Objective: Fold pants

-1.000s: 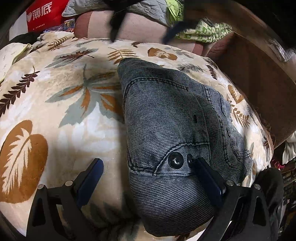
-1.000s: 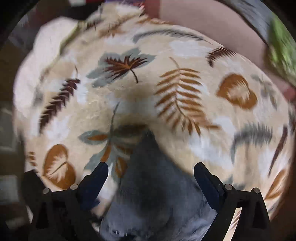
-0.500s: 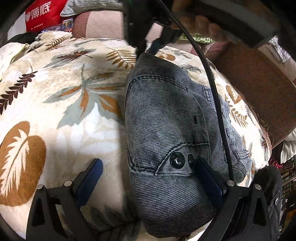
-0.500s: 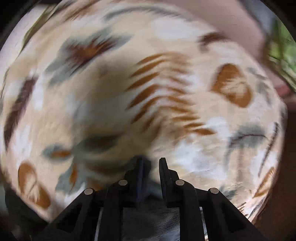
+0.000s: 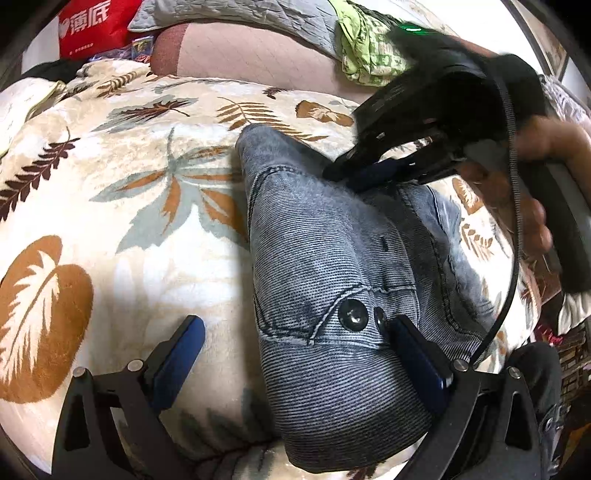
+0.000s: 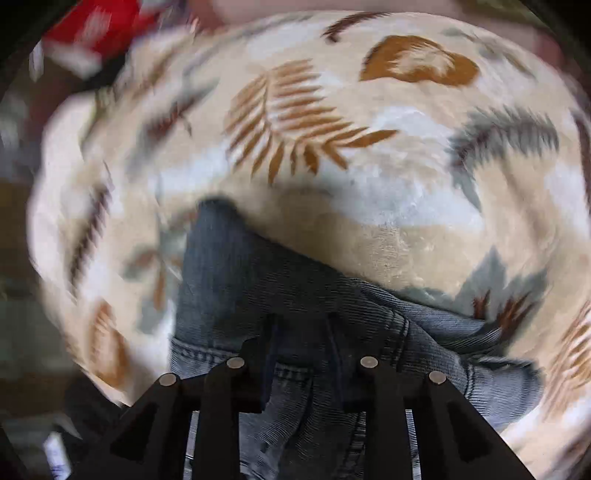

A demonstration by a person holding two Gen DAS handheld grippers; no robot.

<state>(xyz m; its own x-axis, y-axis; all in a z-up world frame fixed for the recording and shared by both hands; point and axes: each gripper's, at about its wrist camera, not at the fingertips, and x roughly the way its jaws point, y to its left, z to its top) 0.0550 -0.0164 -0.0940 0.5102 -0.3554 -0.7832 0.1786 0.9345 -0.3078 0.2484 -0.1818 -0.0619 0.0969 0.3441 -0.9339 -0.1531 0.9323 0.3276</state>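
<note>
Blue-grey denim pants (image 5: pixel 332 258) lie folded in a narrow stack on a leaf-patterned blanket (image 5: pixel 110 221), waistband button (image 5: pixel 354 314) toward me. My left gripper (image 5: pixel 297 325) stands wide open astride the waistband, its right finger beside the button. A hand holds my right gripper (image 5: pixel 343 173) tip-down on the far half of the pants. In the right wrist view the right gripper (image 6: pixel 301 321) has narrow jaws that are opening. The pants (image 6: pixel 229 280) show flat between and under them, with no fold pinched that I can see.
A pink cushion (image 5: pixel 258 55), a grey quilt (image 5: pixel 240 18) and green cloth (image 5: pixel 365 48) lie beyond the blanket. A red bag (image 5: pixel 96 26) sits at the back left. The right gripper's black cable (image 5: pixel 517 221) hangs across the pants' right side.
The right gripper closed at the pants' far end, then swung in over their far half and parted slightly. The far end rose briefly and lies flat again. The left gripper stayed put.
</note>
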